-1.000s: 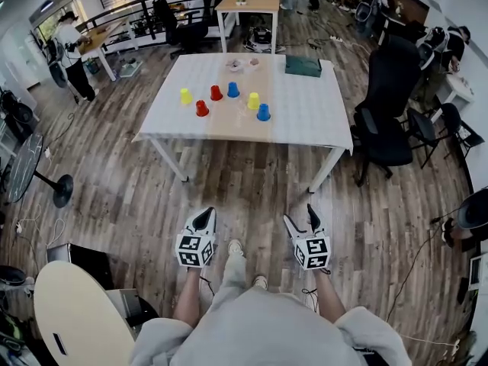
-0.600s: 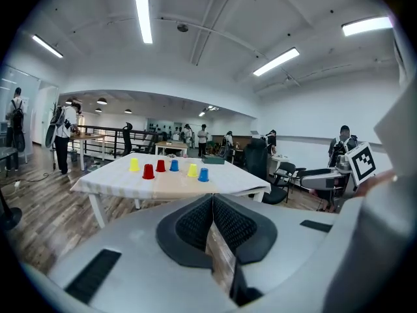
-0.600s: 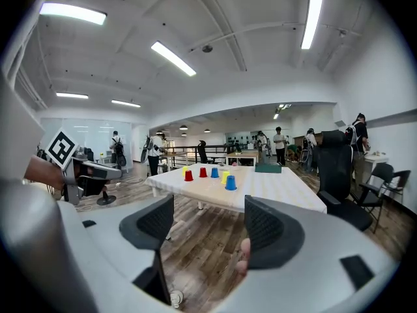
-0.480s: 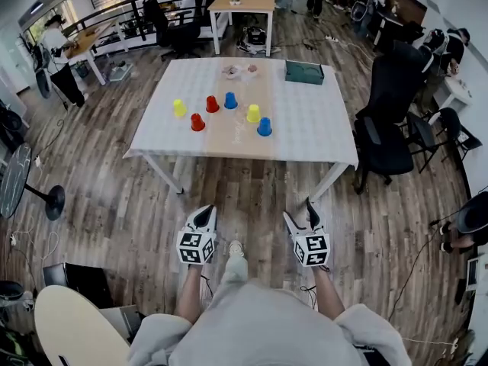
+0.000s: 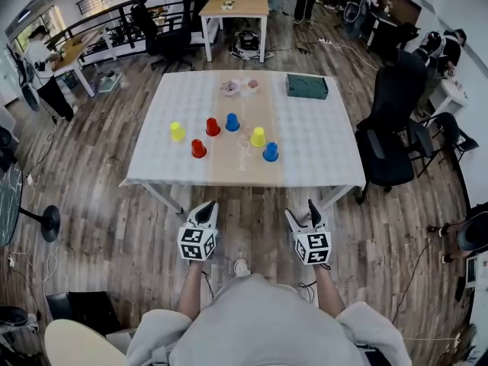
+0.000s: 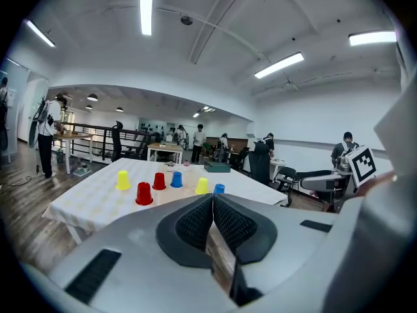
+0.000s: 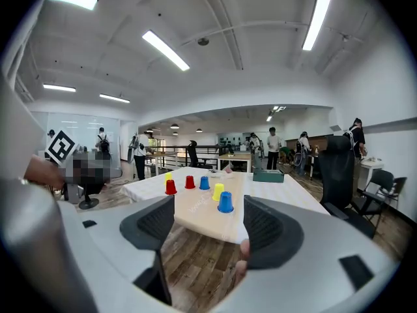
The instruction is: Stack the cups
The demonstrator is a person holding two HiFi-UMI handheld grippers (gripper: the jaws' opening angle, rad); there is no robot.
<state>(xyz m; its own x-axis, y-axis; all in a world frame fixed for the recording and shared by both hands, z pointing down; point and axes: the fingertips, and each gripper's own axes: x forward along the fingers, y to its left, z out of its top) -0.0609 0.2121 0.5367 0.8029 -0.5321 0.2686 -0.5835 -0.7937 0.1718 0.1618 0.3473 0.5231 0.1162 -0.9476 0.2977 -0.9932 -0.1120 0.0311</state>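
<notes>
Six cups (image 5: 232, 122), two yellow, two red and two blue, stand mouth-down and apart on the white counter (image 5: 320, 143), none stacked. A person (image 5: 244, 322) stands just short of it, left gripper (image 5: 207, 207) fingers (image 6: 195, 223) pressed together, right gripper (image 5: 300, 212) fingers (image 7: 156, 223) spread, holding nothing.

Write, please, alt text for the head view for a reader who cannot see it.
Six cups, two yellow, two red, two blue, stand upside down and unstacked on a white table. In the foreground, over wood floor, the person holds the left claw shut and the right claw open, both empty.
</notes>
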